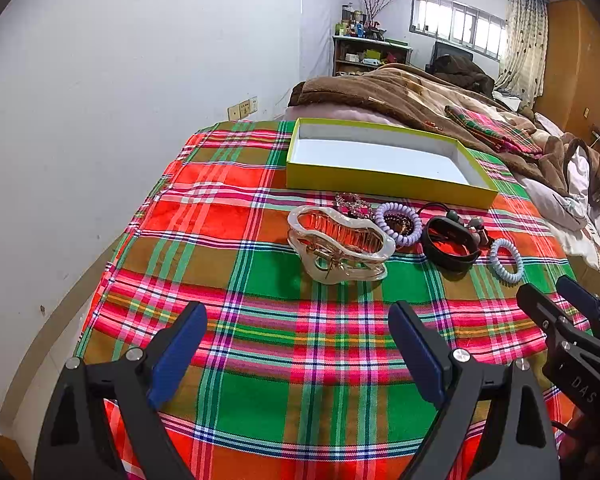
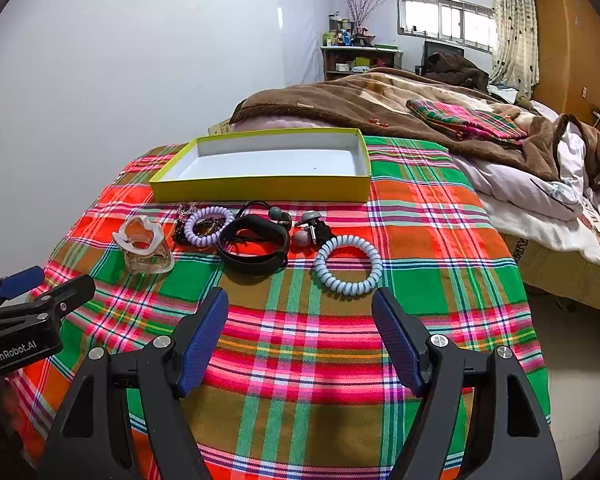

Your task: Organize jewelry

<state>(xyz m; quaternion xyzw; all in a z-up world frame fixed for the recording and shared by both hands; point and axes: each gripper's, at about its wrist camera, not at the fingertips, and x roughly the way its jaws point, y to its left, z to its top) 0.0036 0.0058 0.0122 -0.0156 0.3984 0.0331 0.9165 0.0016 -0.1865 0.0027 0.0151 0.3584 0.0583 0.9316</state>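
Shallow yellow cardboard box [image 2: 260, 190] w/ white inside sat bare; hair ties etc. all outside; both tongs [image 1: 296, 344] [image 2: 300, 332] wide open, holding nothing.

My purple coil tie [image 2: 208, 226] hides most of the dark bead bracelet [image 2: 180, 234] behind it, the shelf clutter [image 1: 358, 30] is too small to identify, and both frames cut off the plaid cloth [image 2: 300, 360] at the bottom.
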